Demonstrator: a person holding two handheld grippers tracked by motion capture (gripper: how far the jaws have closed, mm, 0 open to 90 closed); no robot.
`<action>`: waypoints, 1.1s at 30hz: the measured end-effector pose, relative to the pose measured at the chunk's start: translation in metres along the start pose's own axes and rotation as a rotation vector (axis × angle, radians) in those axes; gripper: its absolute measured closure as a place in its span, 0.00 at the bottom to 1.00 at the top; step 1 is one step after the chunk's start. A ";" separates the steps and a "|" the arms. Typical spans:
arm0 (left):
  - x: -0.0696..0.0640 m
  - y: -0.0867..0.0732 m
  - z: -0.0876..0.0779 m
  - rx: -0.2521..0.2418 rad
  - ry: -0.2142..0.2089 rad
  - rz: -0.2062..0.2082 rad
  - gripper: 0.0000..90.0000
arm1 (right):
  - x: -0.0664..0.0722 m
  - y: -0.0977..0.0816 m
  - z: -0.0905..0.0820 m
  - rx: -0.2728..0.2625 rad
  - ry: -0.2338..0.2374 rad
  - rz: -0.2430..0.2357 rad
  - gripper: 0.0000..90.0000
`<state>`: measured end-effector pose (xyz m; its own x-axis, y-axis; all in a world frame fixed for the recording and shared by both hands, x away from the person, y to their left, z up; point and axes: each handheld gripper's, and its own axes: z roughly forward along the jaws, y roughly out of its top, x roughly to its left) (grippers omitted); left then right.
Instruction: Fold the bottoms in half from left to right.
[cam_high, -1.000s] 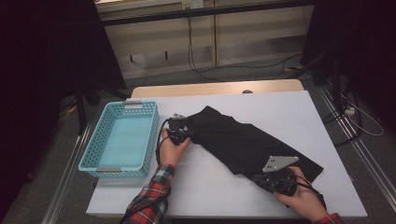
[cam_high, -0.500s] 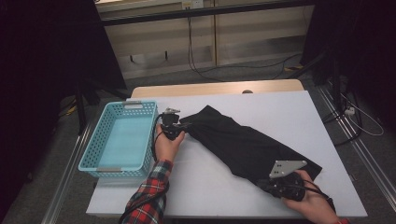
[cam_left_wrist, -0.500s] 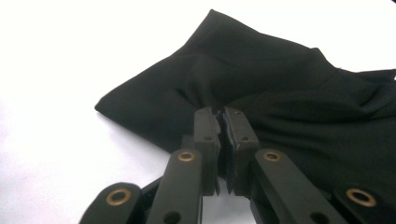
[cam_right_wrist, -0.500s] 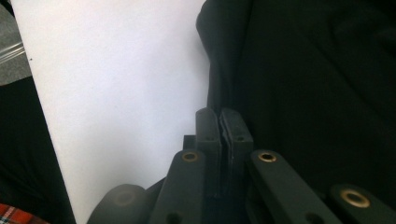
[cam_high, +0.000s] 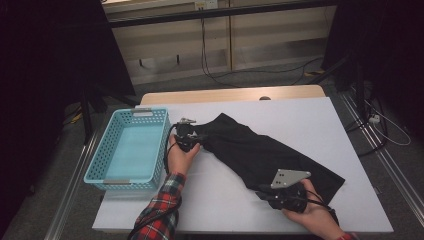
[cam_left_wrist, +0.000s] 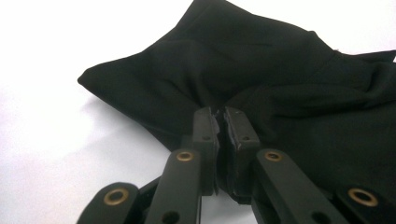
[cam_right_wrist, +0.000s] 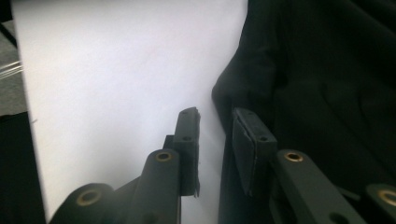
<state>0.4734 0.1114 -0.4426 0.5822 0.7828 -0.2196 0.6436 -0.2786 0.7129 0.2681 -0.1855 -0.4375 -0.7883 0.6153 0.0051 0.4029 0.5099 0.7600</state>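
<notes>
Left gripper (cam_left_wrist: 221, 119): jaws pressed nearly together, with a fold of the black garment (cam_left_wrist: 261, 70) pinched between the pads; the cloth bunches into creases right at the fingertips.
Garment relative to left fingers: beyond and to both sides of the tips in the left gripper view, a pointed corner of it reaching out to the left of them; the pinched fold sits at the very tip of the pads.
Left gripper on the table: in the high view the left gripper (cam_high: 187, 136) sits at the garment's end nearest the blue basket (cam_high: 102, 162), the hand behind it and a plaid sleeve (cam_high: 160, 212) trailing toward the bottom edge.
Right gripper (cam_right_wrist: 215, 116): jaws a little apart, having just been opening; bare white table (cam_right_wrist: 116, 70) shows through the gap and the pads do not press on cloth.
Garment relative to right fingers: a rounded edge of the garment (cam_right_wrist: 327, 84) lies just beyond the tips and runs along the outside of the right-hand finger (cam_right_wrist: 247, 140); the left-hand finger stands over bare table.
Right gripper on the table: in the high view the right gripper (cam_high: 280, 196) is at the garment's (cam_high: 265, 155) near edge, at the opposite end from the left one.
Garment overall: spread slantwise across the white table (cam_high: 310, 120), stretched between the two grippers, lying flat with soft folds.
Basket: just beside the left gripper, on the side away from the garment, apart from the cloth.
</notes>
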 end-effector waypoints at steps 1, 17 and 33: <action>0.000 0.000 0.000 -0.007 -0.001 -0.002 0.93 | 0.000 0.001 0.003 0.009 -0.001 -0.007 0.81; 0.004 -0.003 -0.004 -0.005 0.013 -0.009 0.93 | -0.008 -0.002 0.013 0.040 -0.019 0.016 1.00; 0.005 -0.004 -0.005 -0.041 0.026 0.004 0.45 | 0.001 -0.002 -0.002 -0.026 -0.039 0.002 0.66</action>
<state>0.4711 0.1192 -0.4427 0.5712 0.7963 -0.1992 0.6197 -0.2593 0.7407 0.2654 -0.1872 -0.4372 -0.7686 0.6395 -0.0182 0.3921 0.4933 0.7765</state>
